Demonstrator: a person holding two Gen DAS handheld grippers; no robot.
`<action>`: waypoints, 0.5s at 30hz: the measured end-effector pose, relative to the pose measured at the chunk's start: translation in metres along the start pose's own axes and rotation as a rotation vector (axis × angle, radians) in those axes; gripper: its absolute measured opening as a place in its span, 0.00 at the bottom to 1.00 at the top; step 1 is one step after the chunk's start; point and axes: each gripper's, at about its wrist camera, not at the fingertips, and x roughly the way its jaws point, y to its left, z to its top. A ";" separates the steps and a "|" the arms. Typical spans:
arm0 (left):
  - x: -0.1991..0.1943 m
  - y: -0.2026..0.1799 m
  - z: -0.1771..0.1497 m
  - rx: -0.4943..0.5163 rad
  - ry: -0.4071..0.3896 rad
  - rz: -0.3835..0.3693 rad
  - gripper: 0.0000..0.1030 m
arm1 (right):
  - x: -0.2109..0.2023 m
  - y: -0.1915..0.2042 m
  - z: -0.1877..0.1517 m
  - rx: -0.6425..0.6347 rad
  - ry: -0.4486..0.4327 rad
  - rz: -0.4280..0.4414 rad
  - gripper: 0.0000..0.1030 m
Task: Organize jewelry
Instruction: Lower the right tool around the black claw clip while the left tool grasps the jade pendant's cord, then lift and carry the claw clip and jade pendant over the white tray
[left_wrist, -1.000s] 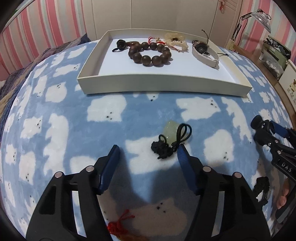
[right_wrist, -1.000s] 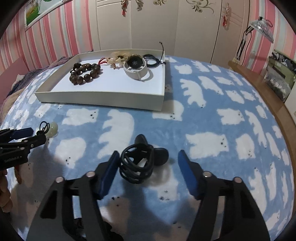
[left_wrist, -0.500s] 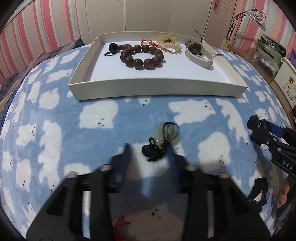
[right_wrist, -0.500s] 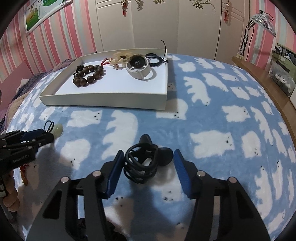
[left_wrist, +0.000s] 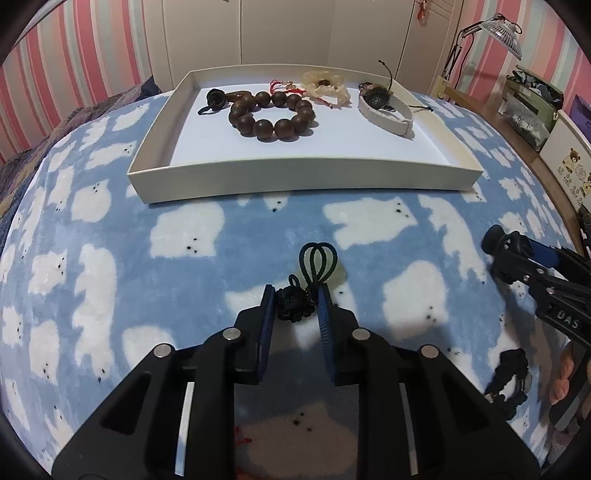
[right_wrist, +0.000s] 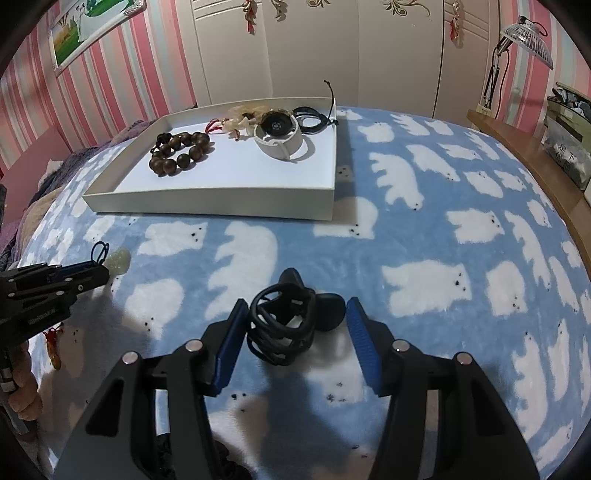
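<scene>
Left gripper (left_wrist: 295, 306) jaws narrowed, closing on pendant knot (left_wrist: 293, 302); right gripper (right_wrist: 295, 325) jaws apart around black cord bundle (right_wrist: 282, 325).

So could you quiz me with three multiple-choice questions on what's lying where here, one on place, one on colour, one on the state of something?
1. Where does the dark bead bracelet lie?
A. inside the white tray
B. on the blanket
C. in a hand-held gripper

2. What colour is the blanket?
A. plain green
B. blue with white bears
C. red with stripes

3. What is between the fingers of the left hand-held gripper?
A. nothing
B. the white watch
C. the black knotted cord of the pale pendant

Answers: 1 A, the beads rest on the tray floor inside its walls. 2 B, white bear shapes on blue cover it. 3 C, the closing jaws flank the knot, the stone lying just beyond.
</scene>
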 end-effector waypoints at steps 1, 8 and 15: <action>-0.003 -0.002 0.000 -0.001 -0.005 0.004 0.20 | -0.001 -0.001 0.000 0.002 -0.005 0.002 0.53; -0.024 -0.013 0.003 0.017 -0.050 0.010 0.19 | -0.008 0.000 0.002 -0.007 -0.019 -0.012 0.53; -0.049 -0.015 0.023 0.013 -0.097 0.021 0.19 | -0.023 0.009 0.023 -0.044 -0.072 -0.009 0.53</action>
